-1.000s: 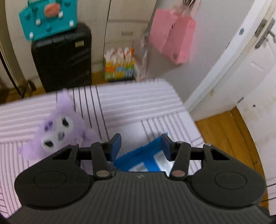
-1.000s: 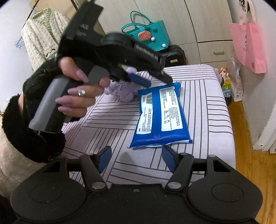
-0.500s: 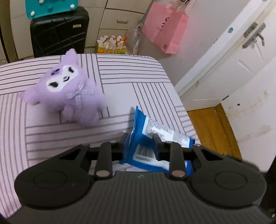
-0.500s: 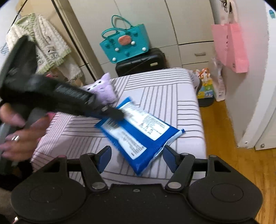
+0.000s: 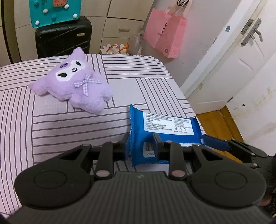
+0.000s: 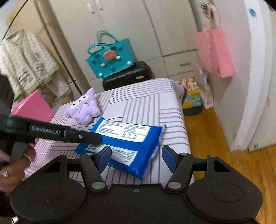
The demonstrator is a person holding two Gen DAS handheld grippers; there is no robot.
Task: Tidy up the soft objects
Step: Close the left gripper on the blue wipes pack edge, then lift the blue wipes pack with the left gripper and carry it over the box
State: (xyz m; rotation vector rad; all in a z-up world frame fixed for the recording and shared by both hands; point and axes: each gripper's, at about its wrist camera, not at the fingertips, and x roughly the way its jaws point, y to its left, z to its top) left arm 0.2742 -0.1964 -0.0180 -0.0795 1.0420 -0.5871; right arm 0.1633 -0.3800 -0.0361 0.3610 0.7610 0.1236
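Presently listed: blue wipes pack [image 5: 165, 127], flat on the striped bed [image 5: 69, 124] near its corner, one end clenched in the left gripper [image 5: 140, 143] jaws. Right gripper [image 6: 136, 157], jaws released and spread, hovering just over the pack's other end. Purple plush toy [image 5: 75, 86], lying face up on the bed beyond the pack, apart from it

On the bed [image 5: 138, 77] in front of me the wipes pack [image 5: 165, 127] lies near the right edge, the plush toy [image 5: 75, 87] behind it to the left; beyond the bed's far end a suitcase [image 5: 63, 39] carries a tote bag [image 5: 55, 12]
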